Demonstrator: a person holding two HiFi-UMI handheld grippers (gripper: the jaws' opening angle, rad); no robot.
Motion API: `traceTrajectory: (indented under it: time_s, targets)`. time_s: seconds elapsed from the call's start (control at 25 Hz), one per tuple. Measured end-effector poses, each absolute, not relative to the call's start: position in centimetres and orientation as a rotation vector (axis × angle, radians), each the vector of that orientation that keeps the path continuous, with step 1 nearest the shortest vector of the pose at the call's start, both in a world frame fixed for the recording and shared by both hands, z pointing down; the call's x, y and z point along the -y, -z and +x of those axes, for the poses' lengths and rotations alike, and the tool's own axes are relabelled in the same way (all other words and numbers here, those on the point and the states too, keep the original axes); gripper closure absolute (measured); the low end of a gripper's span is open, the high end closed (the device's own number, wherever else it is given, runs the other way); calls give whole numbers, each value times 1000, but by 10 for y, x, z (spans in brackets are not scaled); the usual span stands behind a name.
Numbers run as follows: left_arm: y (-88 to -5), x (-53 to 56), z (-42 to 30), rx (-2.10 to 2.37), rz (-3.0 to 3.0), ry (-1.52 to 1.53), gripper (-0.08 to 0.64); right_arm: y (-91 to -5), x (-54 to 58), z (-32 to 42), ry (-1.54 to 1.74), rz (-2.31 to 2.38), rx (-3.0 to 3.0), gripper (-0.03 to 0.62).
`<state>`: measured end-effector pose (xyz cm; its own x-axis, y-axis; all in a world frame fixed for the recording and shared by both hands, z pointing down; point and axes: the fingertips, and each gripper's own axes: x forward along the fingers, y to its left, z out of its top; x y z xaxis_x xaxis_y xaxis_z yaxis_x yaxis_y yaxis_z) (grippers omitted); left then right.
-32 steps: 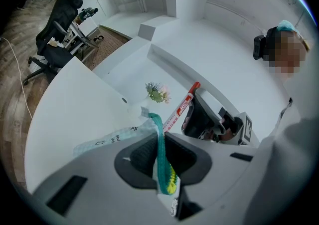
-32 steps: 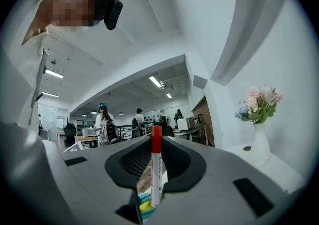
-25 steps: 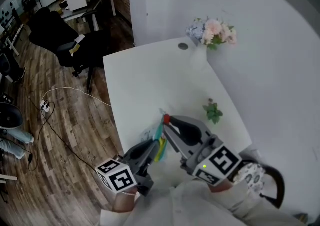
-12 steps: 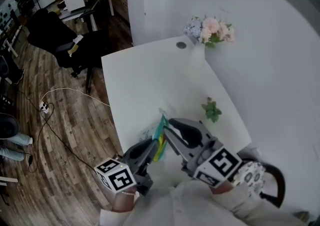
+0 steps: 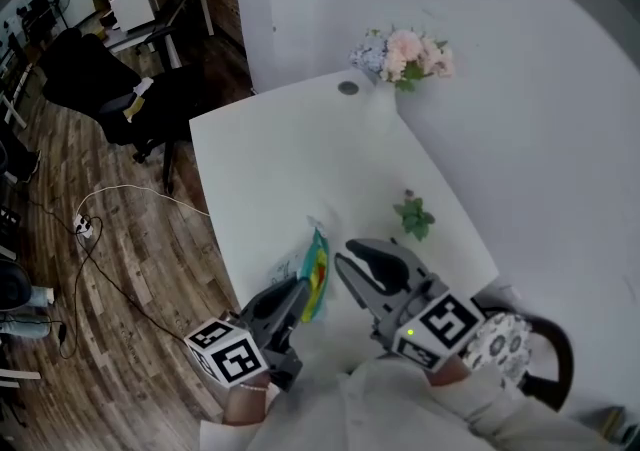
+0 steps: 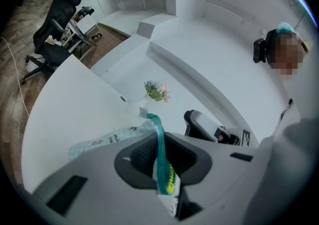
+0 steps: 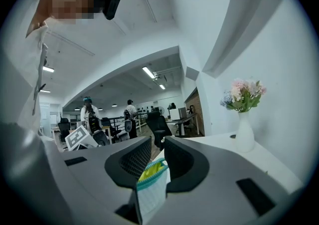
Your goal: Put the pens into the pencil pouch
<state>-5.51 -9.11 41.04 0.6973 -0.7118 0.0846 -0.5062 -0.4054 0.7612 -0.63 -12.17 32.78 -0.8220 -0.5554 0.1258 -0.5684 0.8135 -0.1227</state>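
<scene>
Head view — 1 pencil pouch (image 5: 316,279), 2 tongs, 1 table (image 5: 290,159), 1 flower vase (image 5: 381,111), 1 small green plant (image 5: 412,216). Pouch held edge-on over near end of table, between both tongs; long axis runs away from person, toward vase. Left tongs (image 5: 300,289) clamped on pouch's teal edge. Right tongs (image 5: 348,255) — nearly together, pinching pouch's teal-rimmed corner.
</scene>
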Motion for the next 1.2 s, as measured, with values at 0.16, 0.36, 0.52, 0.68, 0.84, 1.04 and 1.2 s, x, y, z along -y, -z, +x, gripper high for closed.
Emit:
traceTrajectory:
  time_s: [0.16, 0.36, 0.52, 0.68, 0.84, 1.04, 1.2]
  targets:
    - [-411, 92, -53, 916, 2095, 315, 515, -351, 125, 15, -270, 963, 2834, 528]
    - [-413, 94, -47, 896, 2100, 300, 515, -400, 133, 55, -353, 1063, 2680, 528]
    - [-413, 94, -44, 889, 2095, 291, 515, -443, 145, 93, -382, 1170, 2520, 528]
    - [-414, 95, -42, 882, 2091, 277, 516, -484, 157, 120, -430, 1208, 2386, 528]
    - [-415, 95, -40, 877, 2087, 266, 515, -512, 166, 132, -416, 1191, 2283, 528]
    - [-417, 97, -39, 879, 2080, 262, 515, -542, 177, 145, -354, 1165, 2138, 526]
    - [-418, 99, -39, 884, 2071, 253, 515, -555, 182, 148, -416, 1162, 2047, 527]
